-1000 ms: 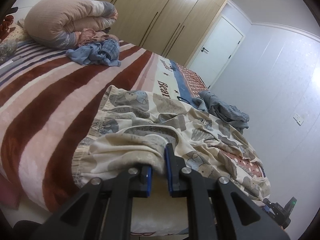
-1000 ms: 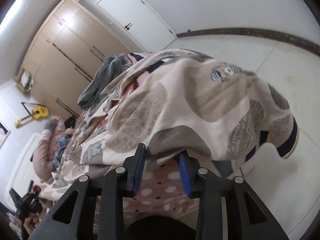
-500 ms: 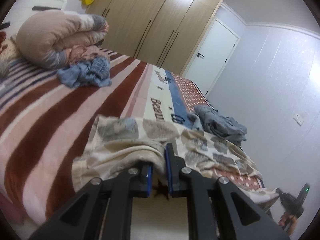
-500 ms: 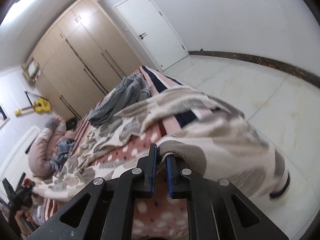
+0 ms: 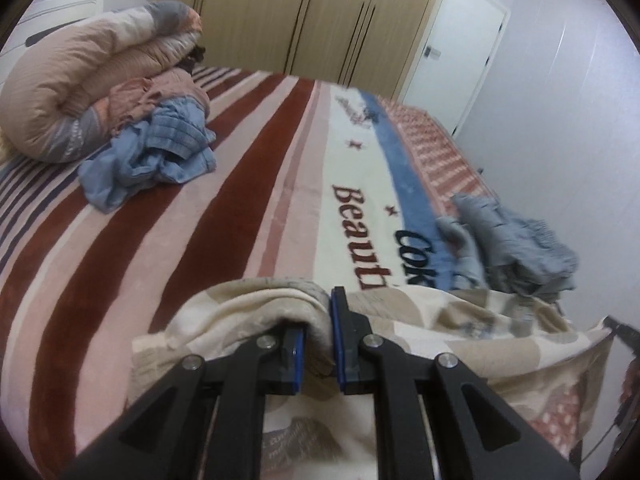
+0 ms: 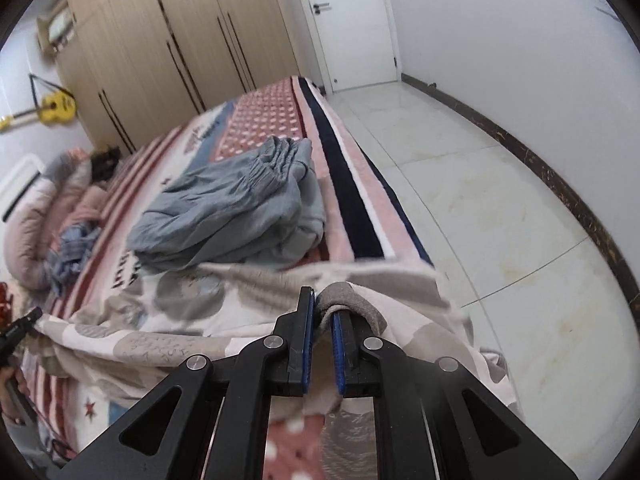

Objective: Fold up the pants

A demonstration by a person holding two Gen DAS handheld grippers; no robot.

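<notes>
The pants (image 5: pixel 460 320) are cream with grey and beige patches. They are stretched between my two grippers along the near edge of the bed, hanging partly over it. My left gripper (image 5: pixel 318 332) is shut on a bunched edge of the pants. My right gripper (image 6: pixel 321 322) is shut on the other end of the pants (image 6: pixel 240 304), with a grey fold bulging over its right finger. The left gripper's tip (image 6: pixel 24 320) shows at the far left of the right wrist view, holding the cloth.
The striped blanket (image 5: pixel 240 184) covers the bed. A grey-blue garment pile (image 6: pixel 240 208) lies just beyond the pants. A blue garment (image 5: pixel 152 156) and a rolled quilt (image 5: pixel 80 80) lie at the head end. Tiled floor (image 6: pixel 480 200) runs along the right of the bed.
The pants have been pulled back and spread taut, leaving most of the bed bare. My right gripper closed on the cloth and lowered from a raised hold to bed level.
</notes>
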